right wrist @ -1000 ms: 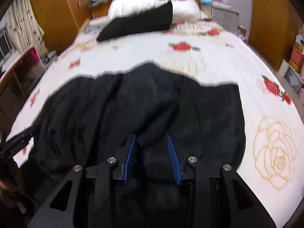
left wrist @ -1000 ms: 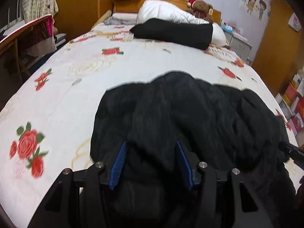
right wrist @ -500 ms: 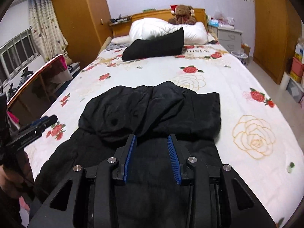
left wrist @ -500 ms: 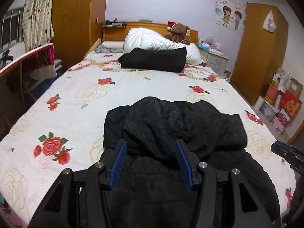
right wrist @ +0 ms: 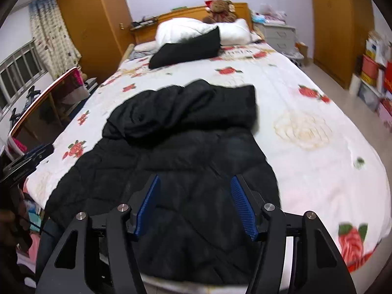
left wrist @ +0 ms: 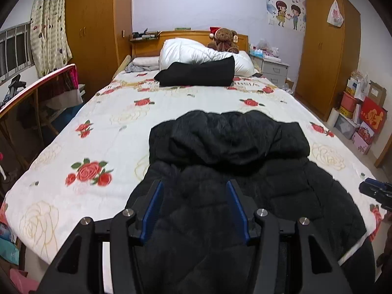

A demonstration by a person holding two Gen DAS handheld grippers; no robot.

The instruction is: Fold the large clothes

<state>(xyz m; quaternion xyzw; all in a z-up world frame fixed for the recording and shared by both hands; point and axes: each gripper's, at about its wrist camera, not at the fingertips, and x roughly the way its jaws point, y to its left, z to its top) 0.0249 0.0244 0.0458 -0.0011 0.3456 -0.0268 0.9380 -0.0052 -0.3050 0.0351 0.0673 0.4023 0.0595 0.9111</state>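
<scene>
A black quilted hooded jacket (left wrist: pixel 232 171) lies on the rose-print bed (left wrist: pixel 98 147), its lower part hanging over the near edge; it also shows in the right wrist view (right wrist: pixel 186 152). Its upper part and hood (left wrist: pixel 227 137) lie folded over on the far side. My left gripper (left wrist: pixel 194 205) is open and empty, held above the jacket's near part. My right gripper (right wrist: pixel 194 205) is open and empty above the jacket's near part. The right gripper's tip shows at the right edge of the left wrist view (left wrist: pixel 376 192); the left gripper shows at the left edge of the right wrist view (right wrist: pixel 27 161).
A folded black garment (left wrist: pixel 196 73) leans on a white duvet (left wrist: pixel 196 51) with a teddy bear (left wrist: pixel 224 39) at the headboard. A wooden-framed rack (left wrist: pixel 36 98) stands left of the bed. Boxes (left wrist: pixel 362 115) and a wardrobe (left wrist: pixel 325 49) stand at the right.
Both grippers have pulled back and risen from the jacket toward the bed's foot. The jacket's top has come to lie folded over. The right gripper's jaws have opened wider.
</scene>
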